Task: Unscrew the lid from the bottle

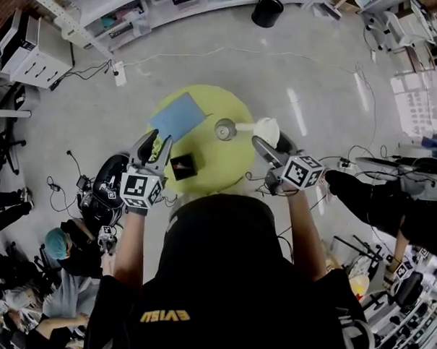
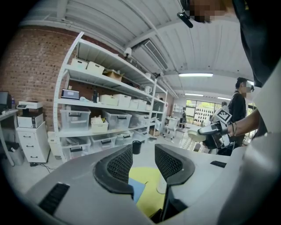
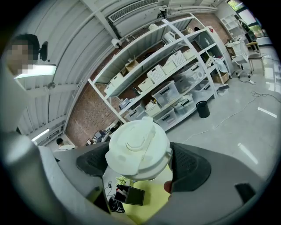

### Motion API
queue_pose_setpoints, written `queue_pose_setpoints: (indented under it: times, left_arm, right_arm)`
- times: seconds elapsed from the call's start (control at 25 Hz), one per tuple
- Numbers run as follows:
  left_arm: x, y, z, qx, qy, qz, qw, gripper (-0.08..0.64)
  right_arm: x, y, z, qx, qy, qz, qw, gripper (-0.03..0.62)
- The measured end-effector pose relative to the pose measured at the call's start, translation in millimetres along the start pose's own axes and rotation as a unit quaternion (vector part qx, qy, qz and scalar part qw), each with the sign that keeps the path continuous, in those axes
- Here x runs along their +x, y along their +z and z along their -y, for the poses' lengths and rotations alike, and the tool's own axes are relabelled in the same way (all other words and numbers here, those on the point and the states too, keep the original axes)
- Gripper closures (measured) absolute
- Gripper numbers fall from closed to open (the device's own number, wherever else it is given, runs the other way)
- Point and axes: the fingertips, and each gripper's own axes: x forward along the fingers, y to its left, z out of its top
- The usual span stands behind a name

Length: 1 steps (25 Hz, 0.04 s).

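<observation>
Left gripper [image 1: 159, 142] at the yellow counter's [image 1: 212, 163] 9 o'clock edge, fingers [image 2: 115, 166] partly apart, nothing between them. Blue sheet [image 1: 178, 115] at the counter's 10 o'clock, black box [image 1: 183, 166] at 7 o'clock. Bottle [image 1: 225, 129] upright on the counter, mouth open, toward 2 o'clock from centre. White lid [image 3: 138, 149] off the bottle, at the bottle's 3 o'clock, clamped between the right gripper's [image 3: 140, 159] fingers.

yellow shirt print [image 1: 165, 316], perhaps 'evisu', upside down
</observation>
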Motion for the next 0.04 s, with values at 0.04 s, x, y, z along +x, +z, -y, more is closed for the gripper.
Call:
queue_pose_setpoints:
  times: [0.04]
  left_arm:
    - [0.1, 1.8, -4.5, 0.001, 0.003, 0.001, 1.0, 0.391]
  right_arm:
    - [1.3, 1.3, -0.2, -0.001, 0.001, 0.002, 1.0, 0.167]
